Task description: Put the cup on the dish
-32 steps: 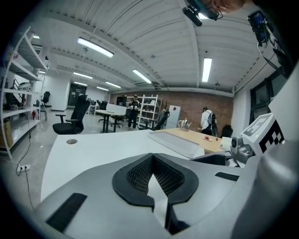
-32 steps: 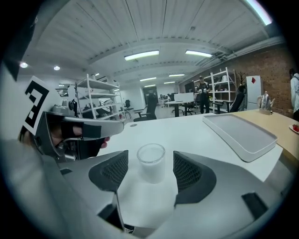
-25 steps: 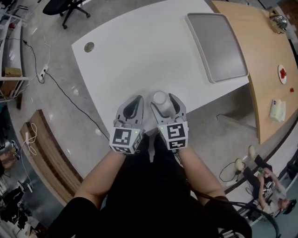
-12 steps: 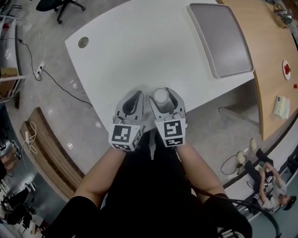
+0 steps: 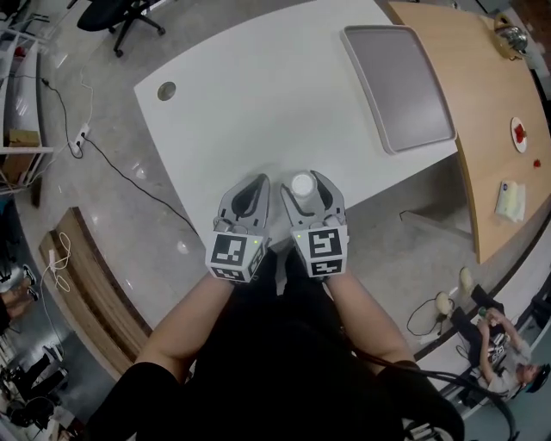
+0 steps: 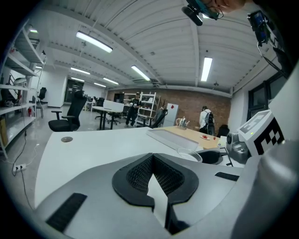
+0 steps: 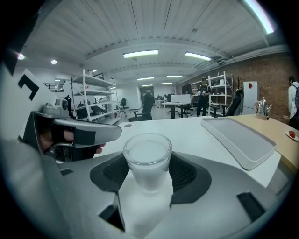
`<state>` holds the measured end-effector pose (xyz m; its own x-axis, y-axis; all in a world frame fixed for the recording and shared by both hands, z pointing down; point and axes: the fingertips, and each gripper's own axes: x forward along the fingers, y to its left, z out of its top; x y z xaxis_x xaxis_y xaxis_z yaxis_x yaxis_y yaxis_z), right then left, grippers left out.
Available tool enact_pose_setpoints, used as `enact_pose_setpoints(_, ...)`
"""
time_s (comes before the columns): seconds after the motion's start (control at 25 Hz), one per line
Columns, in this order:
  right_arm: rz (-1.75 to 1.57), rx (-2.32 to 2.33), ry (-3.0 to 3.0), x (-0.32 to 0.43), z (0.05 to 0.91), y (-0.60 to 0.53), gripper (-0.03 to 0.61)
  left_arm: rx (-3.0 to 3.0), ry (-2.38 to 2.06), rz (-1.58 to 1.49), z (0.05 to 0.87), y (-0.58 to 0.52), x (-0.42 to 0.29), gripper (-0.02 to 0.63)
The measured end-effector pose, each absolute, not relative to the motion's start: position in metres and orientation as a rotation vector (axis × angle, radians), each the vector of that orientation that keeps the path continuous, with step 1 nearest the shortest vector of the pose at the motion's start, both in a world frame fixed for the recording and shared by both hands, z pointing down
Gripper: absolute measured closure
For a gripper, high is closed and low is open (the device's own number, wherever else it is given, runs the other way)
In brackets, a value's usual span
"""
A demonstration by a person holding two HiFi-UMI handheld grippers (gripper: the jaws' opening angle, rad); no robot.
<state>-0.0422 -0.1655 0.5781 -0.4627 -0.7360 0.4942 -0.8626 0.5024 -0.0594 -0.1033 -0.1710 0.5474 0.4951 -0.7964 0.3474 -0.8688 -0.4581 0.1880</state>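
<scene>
Between the jaws of the right gripper stands the cup, a small clear glass with a cloudy white look, upright and clamped from both sides by the dark pads. The right gripper view shows this best: the cup fills the gap and the jaws press its lower wall. Whether its base rests on the surface or hangs just above cannot be made out. Just beside it, the left gripper is clenched on nothing, its two tips meeting at the front in the left gripper view, with only bare table showing through the small gap behind them. Both tools sit side by side over the near edge of the white table, each held by one of the person's bare forearms. The dish, a flat grey rectangular tray with a raised rim, lies well apart from the cup at the table's far right corner, and nothing rests on it. Past that corner runs a curved wooden table, and a black office chair stands on the floor beyond the far left end.
</scene>
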Motion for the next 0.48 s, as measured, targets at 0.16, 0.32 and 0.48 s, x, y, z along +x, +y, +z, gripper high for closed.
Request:
enact_pose_setpoints(0.16,0.406,1.351,-2.348,-0.036,0.535,-0.162,0.321,2.454,-1.399,0.275,0.51,-0.166,-0.097,0.606)
enact_pose_setpoints(0.32,0.366,1.379,-2.36,-0.023,0.492,-0.158,0.321,2.516,-1.392,0.229,0.471,-0.162,-0.082,0.606)
enact_pose_setpoints(0.48,0.359,1.408,-2.36,-0.008,0.459,-0.144,0.321,2.567,-1.355,0.189,0.441,-0.149,-0.063,0.606)
